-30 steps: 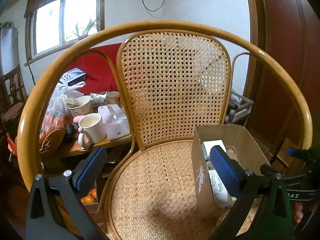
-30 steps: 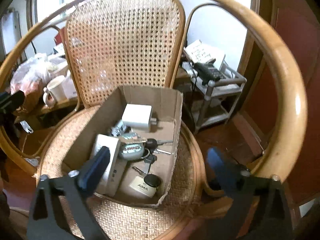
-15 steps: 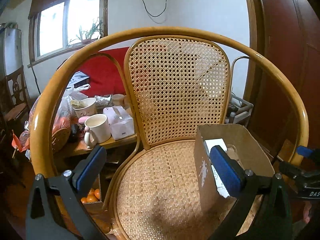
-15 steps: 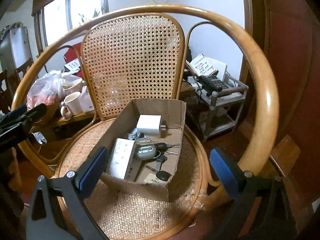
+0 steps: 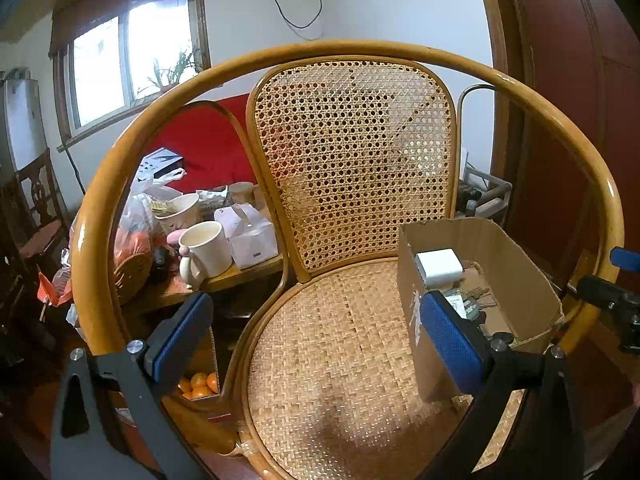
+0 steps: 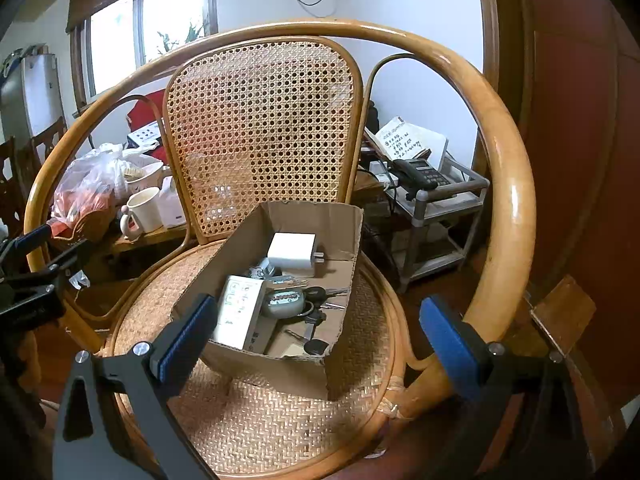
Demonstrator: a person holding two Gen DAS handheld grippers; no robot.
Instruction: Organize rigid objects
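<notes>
An open cardboard box [image 6: 304,216] [image 5: 516,256] sits on the right half of a rattan chair seat [image 5: 332,356] [image 6: 256,420]. Inside lie a white charger block [image 6: 291,249] [image 5: 437,266], a white printed packet [image 6: 239,310], a grey padlock [image 6: 284,301] and a bunch of keys [image 6: 318,308]. My right gripper [image 6: 316,336] hovers open in front of the box, nothing between its blue pads. My left gripper [image 5: 316,338] hangs open over the bare left part of the seat, its right pad beside the box's wall.
The chair's curved wooden arm rail [image 5: 360,50] rings the seat. Left of it a low table holds a white mug [image 5: 206,248], a bowl, a white carton and bagged fruit. A metal stand with a telephone [image 6: 424,174] is at right, a dark red door beyond.
Both grippers have pulled back and risen away from the chair; the box and seat look smaller and farther off. Nothing was picked up; the box contents lie as before.
</notes>
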